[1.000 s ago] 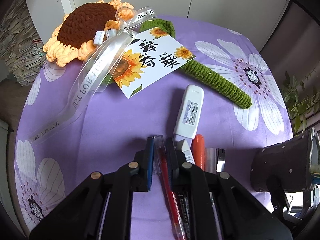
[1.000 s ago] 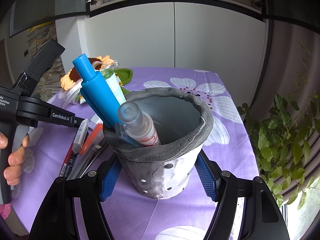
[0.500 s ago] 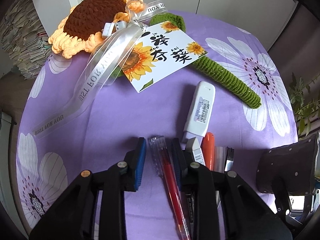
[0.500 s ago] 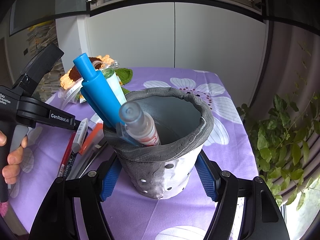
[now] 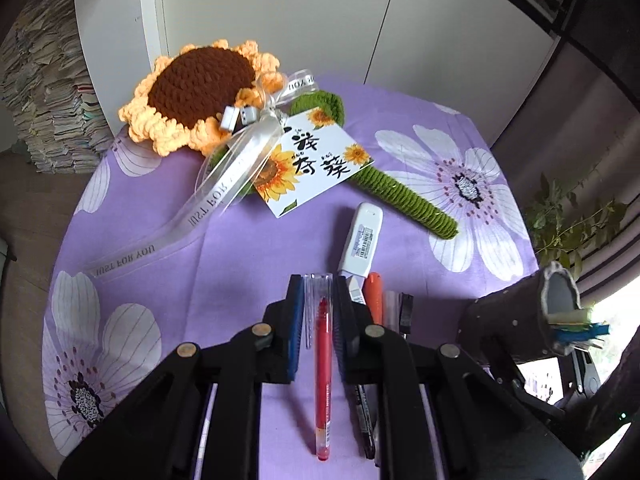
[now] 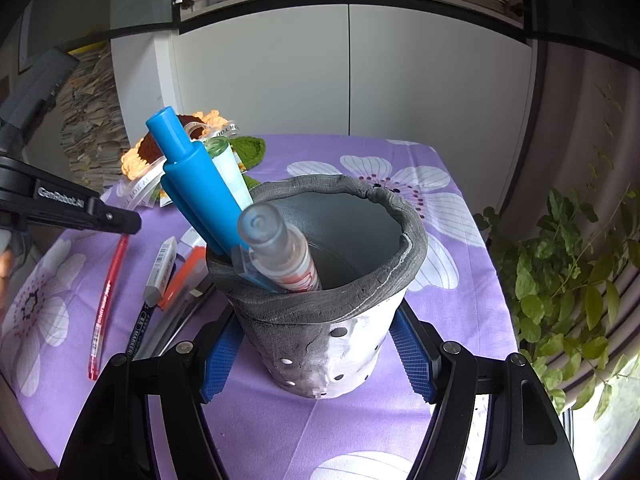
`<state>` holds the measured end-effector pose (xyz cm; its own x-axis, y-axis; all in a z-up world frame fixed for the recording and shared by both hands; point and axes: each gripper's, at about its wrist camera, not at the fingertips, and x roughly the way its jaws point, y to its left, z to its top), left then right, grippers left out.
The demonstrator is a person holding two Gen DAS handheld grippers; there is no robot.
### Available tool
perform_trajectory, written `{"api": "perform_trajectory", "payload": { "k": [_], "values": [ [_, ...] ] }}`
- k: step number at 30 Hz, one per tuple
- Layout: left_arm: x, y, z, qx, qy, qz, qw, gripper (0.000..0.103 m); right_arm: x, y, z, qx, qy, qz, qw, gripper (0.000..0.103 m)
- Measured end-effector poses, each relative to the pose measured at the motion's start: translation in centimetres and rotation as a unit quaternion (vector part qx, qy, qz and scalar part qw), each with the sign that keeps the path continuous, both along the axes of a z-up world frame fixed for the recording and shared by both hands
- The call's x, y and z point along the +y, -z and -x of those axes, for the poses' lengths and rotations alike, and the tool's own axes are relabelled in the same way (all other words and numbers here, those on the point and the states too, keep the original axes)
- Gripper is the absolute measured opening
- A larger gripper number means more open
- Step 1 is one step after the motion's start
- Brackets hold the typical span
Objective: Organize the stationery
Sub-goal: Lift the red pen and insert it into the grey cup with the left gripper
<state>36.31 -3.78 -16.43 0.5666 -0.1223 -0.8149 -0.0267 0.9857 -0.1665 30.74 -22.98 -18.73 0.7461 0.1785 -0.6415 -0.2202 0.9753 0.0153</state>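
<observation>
A red pen (image 5: 322,376) lies on the purple flowered cloth, below and between the fingers of my left gripper (image 5: 318,292), which is open and raised above it. The pen also shows in the right wrist view (image 6: 107,300). Beside it lie a white correction tape (image 5: 361,240), an orange marker (image 5: 374,298) and a black marker (image 6: 138,332). My right gripper (image 6: 316,354) is shut on a grey pen holder (image 6: 320,308), which carries a blue pen (image 6: 196,188) and a clear-capped tube (image 6: 280,252). The holder also shows in the left wrist view (image 5: 516,328).
A crochet sunflower (image 5: 200,96) with a ribbon and a card (image 5: 316,164) lies at the back of the table. White cabinets stand behind. A leafy plant (image 6: 568,280) is off the table's right edge. Stacked papers (image 5: 44,92) sit at the far left.
My left gripper opened, let go of the red pen and rose away from the table. The pen now lies on the cloth. The right gripper and holder have not moved.
</observation>
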Motion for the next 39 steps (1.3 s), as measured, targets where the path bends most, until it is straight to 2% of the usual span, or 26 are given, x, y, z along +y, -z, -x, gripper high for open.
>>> {"api": "perform_trajectory", "payload": {
  "k": [4, 14, 18, 21, 24, 32, 39],
  "values": [
    [-0.4, -1.8, 2.3, -0.016, 0.025, 0.024, 0.9993, 0.012, 0.0, 0.0, 0.0, 0.0, 0.0, 0.0, 1.0, 0.072],
    [-1.5, -6.7, 5.4, -0.084, 0.06, 0.045, 0.9936, 0.012, 0.0, 0.0, 0.0, -0.001, 0.0, 0.002, 1.0, 0.072],
    [-2.5, -9.8, 6.0, -0.131, 0.078, 0.056, 0.9867, 0.012, 0.0, 0.0, 0.0, -0.001, 0.0, 0.002, 1.0, 0.072],
    [-3.8, -12.3, 6.0, -0.181, 0.084, 0.045, 0.9789, 0.012, 0.0, 0.0, 0.0, -0.001, 0.0, 0.003, 1.0, 0.072],
    [-5.3, -13.7, 5.1, -0.21, 0.092, 0.04, 0.9727, 0.012, 0.0, 0.0, 0.0, -0.001, 0.0, 0.003, 1.0, 0.072],
    [-8.5, -13.2, 2.0, -0.202, 0.111, 0.063, 0.971, 0.012, 0.0, 0.0, 0.0, 0.0, 0.0, 0.001, 1.0, 0.072],
    [-10.4, -13.2, 1.5, -0.211, 0.128, 0.055, 0.9675, 0.012, -0.1, -0.1, 0.0, 0.0, -0.001, 0.001, 1.0, 0.072]
  ]
}}
